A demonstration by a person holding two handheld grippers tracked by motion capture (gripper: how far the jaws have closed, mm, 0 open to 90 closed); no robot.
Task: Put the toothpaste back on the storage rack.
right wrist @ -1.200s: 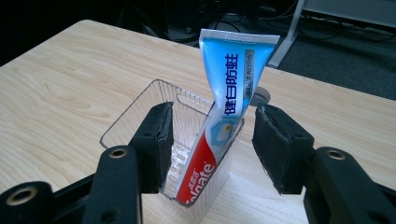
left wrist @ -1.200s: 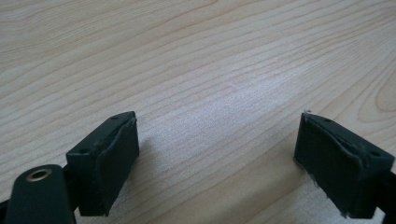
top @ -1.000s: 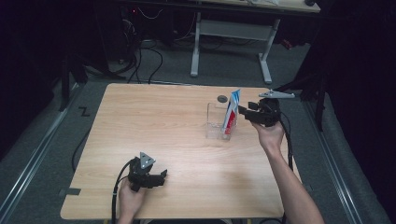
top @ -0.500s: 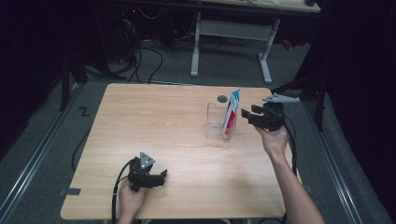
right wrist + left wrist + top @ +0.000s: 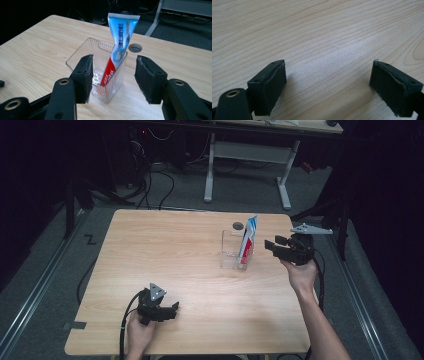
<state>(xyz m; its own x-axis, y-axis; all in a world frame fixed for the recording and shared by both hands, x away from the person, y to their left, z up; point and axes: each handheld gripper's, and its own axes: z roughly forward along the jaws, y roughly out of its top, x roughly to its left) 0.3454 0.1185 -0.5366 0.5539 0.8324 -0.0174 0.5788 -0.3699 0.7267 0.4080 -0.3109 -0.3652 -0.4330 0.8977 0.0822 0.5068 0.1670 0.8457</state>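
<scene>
**Bright table, black surroundings**

In the high view the wooden table (image 5: 200, 270) is lit evenly from above, while the floor and the room around it fall off into near black. The picture is soft and slightly grainy. In the left gripper view a pale sheen lies on the wood, with soft shadows under the black pads (image 5: 274, 85). In the right gripper view the clear box (image 5: 100, 72) glints and the toothpaste tube (image 5: 120, 42) is sharp; the background blurs.

A blue, white and red toothpaste tube (image 5: 119, 47) stands tilted inside a clear ribbed plastic container (image 5: 82, 56), its flat end up.
</scene>
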